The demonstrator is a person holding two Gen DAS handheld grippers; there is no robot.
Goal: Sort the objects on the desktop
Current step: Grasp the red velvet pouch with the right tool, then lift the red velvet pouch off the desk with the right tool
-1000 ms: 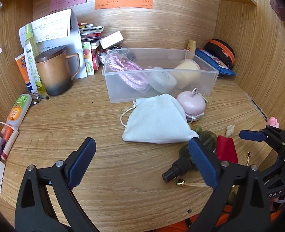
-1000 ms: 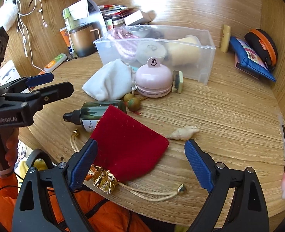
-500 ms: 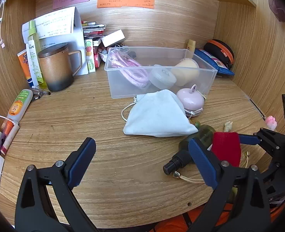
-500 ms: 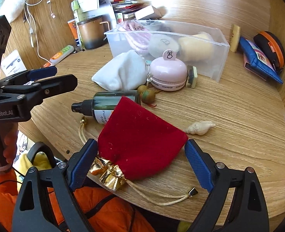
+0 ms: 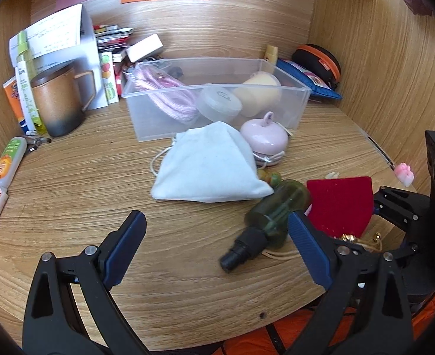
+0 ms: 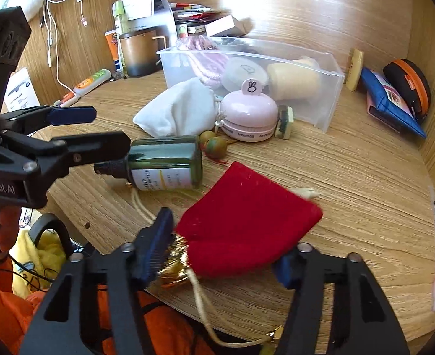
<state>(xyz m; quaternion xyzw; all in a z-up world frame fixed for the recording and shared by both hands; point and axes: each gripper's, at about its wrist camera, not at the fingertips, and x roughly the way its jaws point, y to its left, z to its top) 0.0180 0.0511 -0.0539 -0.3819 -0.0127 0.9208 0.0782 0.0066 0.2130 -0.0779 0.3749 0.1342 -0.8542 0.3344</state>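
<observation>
Along the desk, far left edge: tubes and pens [image 5: 1, 174] lie cut off by the frame; their print is too small to read.
Mug: brown mug [image 5: 59, 100] stands upright at back left, hiding the lower part of the papers behind it.
Left gripper: left gripper [image 5: 214, 248] hangs over bare desk [image 5: 69, 195] with jaws spread wide, nothing between them; in the right wrist view it shows side-on [image 6: 99, 130], its near finger covering the green bottle's cap end.
Clear bin: clear bin [image 5: 217, 100] sits mid-desk; pink cord, a round lidded case and a cream-coloured object show blurred through its wall, the rest inside cannot be made out.
White pouch: white pouch [image 5: 208, 171] lies flat in front of the bin, covering part of the pink round case [image 5: 266, 139] behind it.
Green bottle: green bottle [image 6: 164, 164] lies on its side, cap pointing left; label print unreadable.
Beads: two round beads [image 6: 214, 145] rest just beside the bottle's base, half hidden in the left view.
Red pouch: red pouch [image 6: 247, 219] lies at the desk's front edge, right of the bottle; its gold neck is tucked behind the left finger.
Right gripper: right gripper [image 6: 226, 257] has just been closing, and the pouch's neck end sits between the fingers; the left pad meets the gold ruffle, the right pad is hidden behind red cloth, so a firm pinch cannot be confirmed.
Small pale object: only its tip [image 6: 307, 192] shows past the pouch.
Back right: blue case [image 6: 392, 103] and black-and-orange case [image 6: 409, 85] lean at the wall.
</observation>
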